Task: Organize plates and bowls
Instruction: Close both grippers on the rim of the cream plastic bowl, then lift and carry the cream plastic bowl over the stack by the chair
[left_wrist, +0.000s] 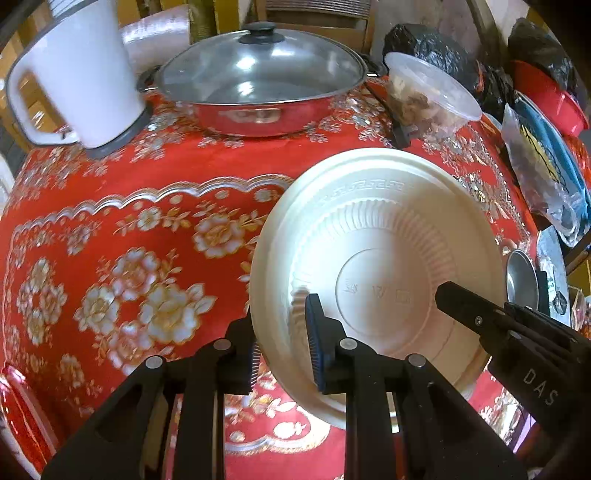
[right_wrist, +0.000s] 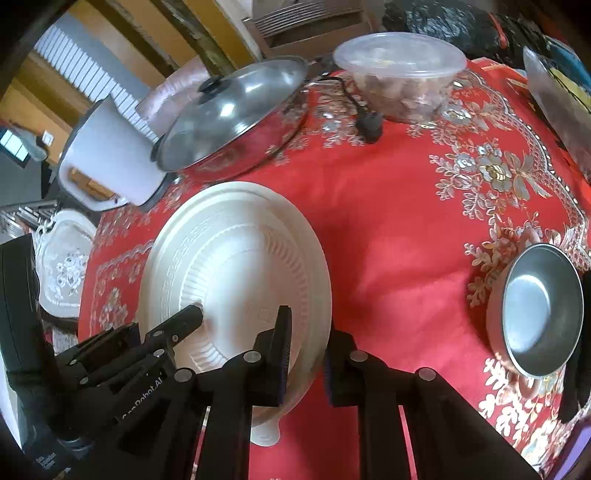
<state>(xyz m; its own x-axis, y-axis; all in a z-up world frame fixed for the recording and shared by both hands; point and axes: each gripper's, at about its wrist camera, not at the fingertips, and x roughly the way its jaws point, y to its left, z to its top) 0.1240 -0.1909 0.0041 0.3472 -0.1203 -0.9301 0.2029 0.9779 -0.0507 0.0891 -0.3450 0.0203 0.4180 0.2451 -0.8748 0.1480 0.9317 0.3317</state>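
Both grippers, left (left_wrist: 282, 350) and right (right_wrist: 304, 354), were clamped on opposite rims of the plate (left_wrist: 376, 258); uneven pull was judged likely to flex it loose.

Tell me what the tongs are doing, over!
Left tongs and right tongs both clamp the white plate's rim. Steel bowl waits right. Nothing blocking.

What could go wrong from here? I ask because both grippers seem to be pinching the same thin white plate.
1. The left gripper and right gripper each clamp a rim of the white plastic plate; pulling apart could bend or crack it.
2. It is held tilted above the red tablecloth, so releasing one side may drop it.
3. Swinging right could knock the steel bowl.
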